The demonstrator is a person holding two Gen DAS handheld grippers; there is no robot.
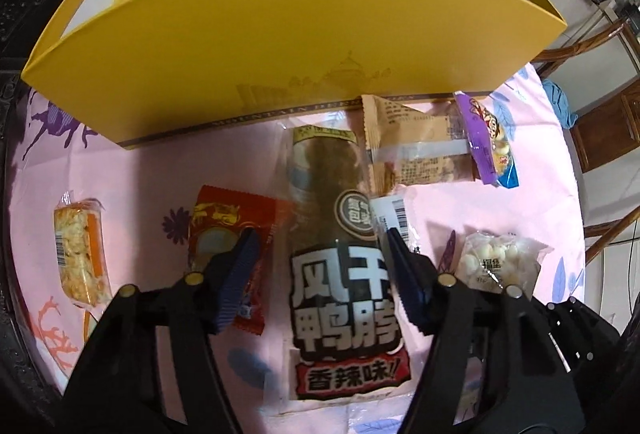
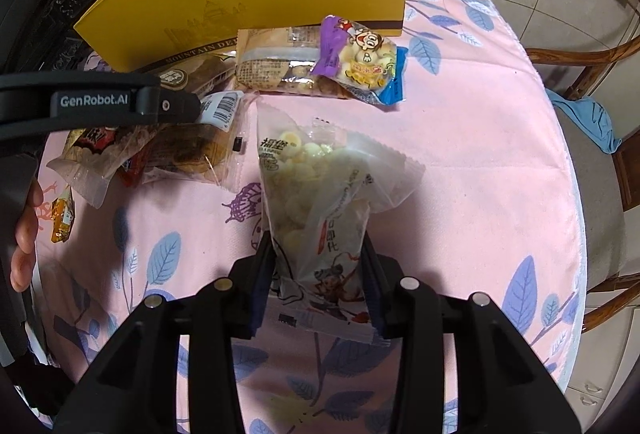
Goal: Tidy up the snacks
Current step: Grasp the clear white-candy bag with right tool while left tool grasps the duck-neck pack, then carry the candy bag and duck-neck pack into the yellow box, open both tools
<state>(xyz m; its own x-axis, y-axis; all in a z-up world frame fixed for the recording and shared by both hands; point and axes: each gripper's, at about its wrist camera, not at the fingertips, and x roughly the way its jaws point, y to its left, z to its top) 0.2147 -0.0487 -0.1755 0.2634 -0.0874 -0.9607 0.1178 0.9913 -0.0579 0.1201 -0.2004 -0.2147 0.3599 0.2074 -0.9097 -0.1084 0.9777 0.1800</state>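
Between my left gripper [image 1: 320, 262] jaws, spread wide, I log the duck-neck packet [image 1: 344, 266] flat on the pink tablecloth [image 1: 160, 174], long axis toward the yellow box [image 1: 280, 46]; my right gripper [image 2: 318, 274] clamps the puff-ball bag [image 2: 320, 194], likewise pointing boxward.

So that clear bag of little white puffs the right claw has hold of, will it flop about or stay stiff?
Probably floppy: the bag of puffs is thin crinkled film, pinched near its bottom end by the right claw, and its upper part leans sideways. It likely weighs little, being mostly air and small balls. The glossy film might slip.
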